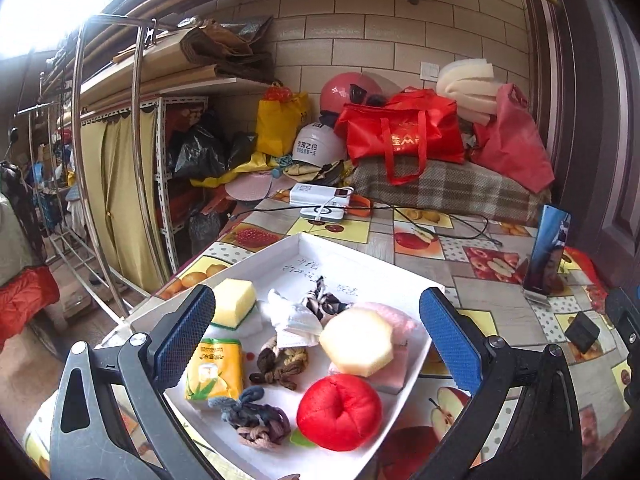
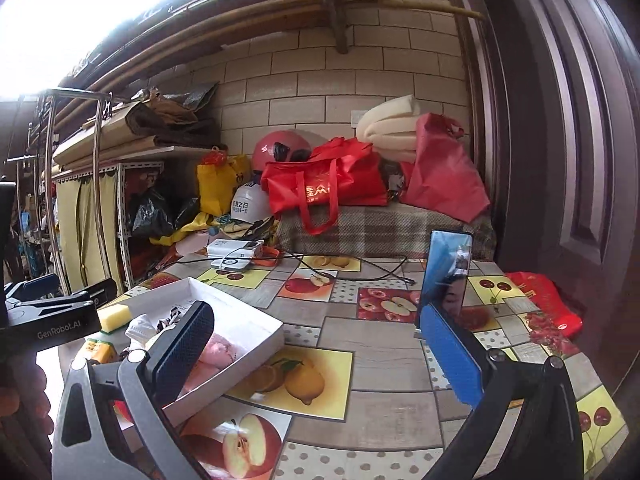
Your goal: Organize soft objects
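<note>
A white shallow box (image 1: 312, 242) sits on the fruit-print table and holds soft things: a yellow sponge (image 1: 234, 298), a yellow tissue pack (image 1: 216, 368), brown hair ties (image 1: 280, 364), a grey and pink hair tie (image 1: 252, 416), a red plush apple (image 1: 340, 406), a pale octagonal sponge (image 1: 358, 340) on pink cloth, and a white mask (image 1: 298, 318). My left gripper (image 1: 316, 340) hovers open over the box, nothing between its fingers. My right gripper (image 2: 316, 354) stands open over the table right of the box (image 2: 256, 318), also bare. The left gripper's body (image 2: 52, 316) shows at the left edge.
A phone on a stand (image 2: 446, 276) is upright at the table's right side. Power banks with cables (image 1: 320, 200) lie at the far edge. Behind are red bags (image 1: 400, 132), helmets (image 1: 316, 146) and a plaid-covered seat. A small black block (image 1: 582, 332) lies on the table, right.
</note>
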A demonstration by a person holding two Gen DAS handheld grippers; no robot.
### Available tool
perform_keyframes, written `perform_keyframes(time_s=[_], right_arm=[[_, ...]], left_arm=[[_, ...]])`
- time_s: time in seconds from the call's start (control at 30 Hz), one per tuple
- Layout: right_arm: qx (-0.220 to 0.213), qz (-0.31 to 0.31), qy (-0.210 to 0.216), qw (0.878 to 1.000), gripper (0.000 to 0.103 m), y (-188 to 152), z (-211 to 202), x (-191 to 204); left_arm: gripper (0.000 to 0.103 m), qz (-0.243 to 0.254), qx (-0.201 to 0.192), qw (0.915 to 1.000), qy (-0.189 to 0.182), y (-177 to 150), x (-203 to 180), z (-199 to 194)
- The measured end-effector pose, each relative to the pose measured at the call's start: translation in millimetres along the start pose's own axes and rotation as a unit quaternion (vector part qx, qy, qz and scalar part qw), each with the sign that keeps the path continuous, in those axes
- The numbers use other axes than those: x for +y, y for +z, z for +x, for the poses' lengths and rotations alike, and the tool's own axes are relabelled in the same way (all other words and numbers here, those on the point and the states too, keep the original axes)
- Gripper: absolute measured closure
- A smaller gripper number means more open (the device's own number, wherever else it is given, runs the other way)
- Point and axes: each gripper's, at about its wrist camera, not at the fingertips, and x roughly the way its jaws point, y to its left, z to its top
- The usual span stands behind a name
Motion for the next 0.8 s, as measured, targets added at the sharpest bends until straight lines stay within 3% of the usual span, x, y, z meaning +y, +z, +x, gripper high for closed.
perform_keyframes(time_s=[0.13,0.33,0.47,0.8], right_arm=[[0.0,0.035,-0.019,0.999,0.0,-8,-23,-37],[-0.007,0.052,-0.053,0.997,0.0,-18,-56,-66],[-0.018,0.058,-0.06,0.996,0.0,-20,-76,-75],[-0.041,0.08,-0.069,0.994,0.0,-17,-96,-98]], left_arm=[[0.0,0.015,0.03,0.9991,-0.025,-5,-31,-16],[0.0,0.065,0.033,0.9947,-0.072,-20,-80,-44],[0.0,0.113,0.024,0.9902,-0.079,-33,-112,-60],[0.0,0.137,0.047,0.983,-0.113,-43,-143,-65]])
